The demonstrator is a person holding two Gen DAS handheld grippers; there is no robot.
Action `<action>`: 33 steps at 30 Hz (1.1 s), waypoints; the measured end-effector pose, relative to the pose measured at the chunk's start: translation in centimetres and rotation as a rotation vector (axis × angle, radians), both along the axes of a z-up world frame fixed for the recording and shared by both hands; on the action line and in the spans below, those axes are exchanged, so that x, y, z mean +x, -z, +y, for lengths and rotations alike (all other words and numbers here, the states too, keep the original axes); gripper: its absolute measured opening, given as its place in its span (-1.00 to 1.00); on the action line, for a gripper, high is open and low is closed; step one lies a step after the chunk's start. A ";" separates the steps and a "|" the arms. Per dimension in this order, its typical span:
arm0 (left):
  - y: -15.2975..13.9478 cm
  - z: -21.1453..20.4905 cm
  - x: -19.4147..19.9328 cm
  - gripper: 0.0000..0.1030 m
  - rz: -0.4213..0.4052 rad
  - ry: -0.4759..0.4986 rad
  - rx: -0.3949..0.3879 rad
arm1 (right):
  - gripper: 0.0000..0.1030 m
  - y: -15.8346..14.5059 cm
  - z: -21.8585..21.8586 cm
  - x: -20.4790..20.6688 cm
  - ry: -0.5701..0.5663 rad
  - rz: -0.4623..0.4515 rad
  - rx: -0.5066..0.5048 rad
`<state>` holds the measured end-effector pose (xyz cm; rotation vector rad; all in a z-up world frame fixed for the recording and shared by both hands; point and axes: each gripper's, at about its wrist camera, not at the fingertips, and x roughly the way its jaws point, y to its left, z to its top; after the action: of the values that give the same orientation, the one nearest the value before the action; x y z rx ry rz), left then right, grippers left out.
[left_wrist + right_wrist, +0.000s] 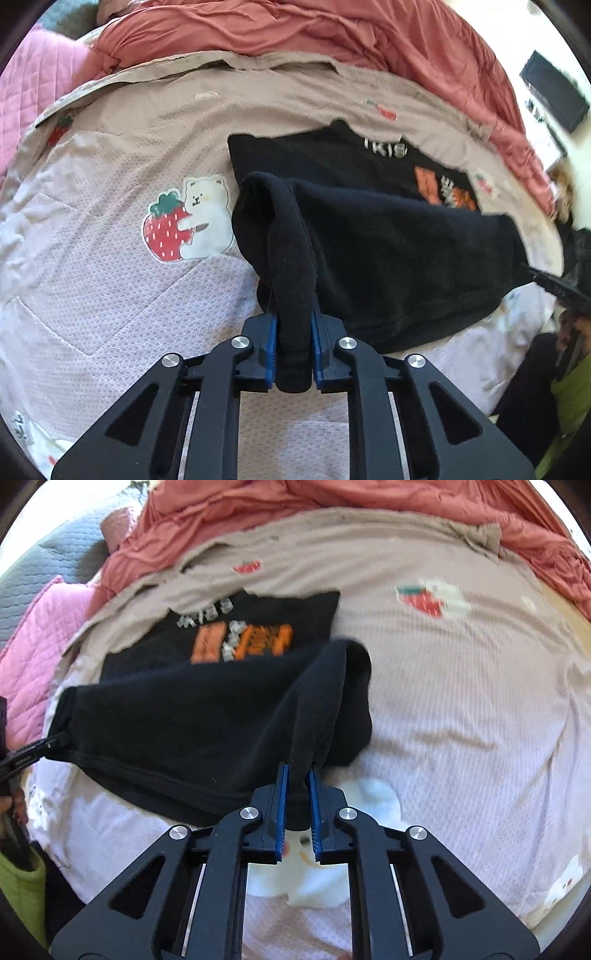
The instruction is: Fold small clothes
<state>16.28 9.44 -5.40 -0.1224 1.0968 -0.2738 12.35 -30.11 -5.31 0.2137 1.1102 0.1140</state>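
A small black shirt (388,251) with an orange and white print (447,188) lies on the bed, its near half lifted off the sheet. My left gripper (293,321) is shut on the shirt's bunched left corner, black cloth squeezed between the blue pads. In the right wrist view the same shirt (177,723) spreads to the left, print (240,642) facing up. My right gripper (297,775) is shut on its right corner. The other gripper's black tip shows at the edge of each view, at the shirt's far corner (554,284) (33,753).
The shirt rests on a pale pink sheet (110,295) with strawberry and bear pictures (188,218). A rumpled coral blanket (295,29) lies beyond it and a pink quilt (33,638) to the side. A green sleeve (18,882) shows at the bed's near edge.
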 end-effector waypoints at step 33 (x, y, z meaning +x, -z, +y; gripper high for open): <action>-2.8 3.4 4.1 -0.05 -0.205 -0.159 -0.099 | 0.12 -2.5 -0.1 3.7 0.092 -0.127 0.027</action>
<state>20.41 12.82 -2.63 -0.2626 0.8649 -0.1929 16.08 -30.25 -2.77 0.2775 0.9710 0.0600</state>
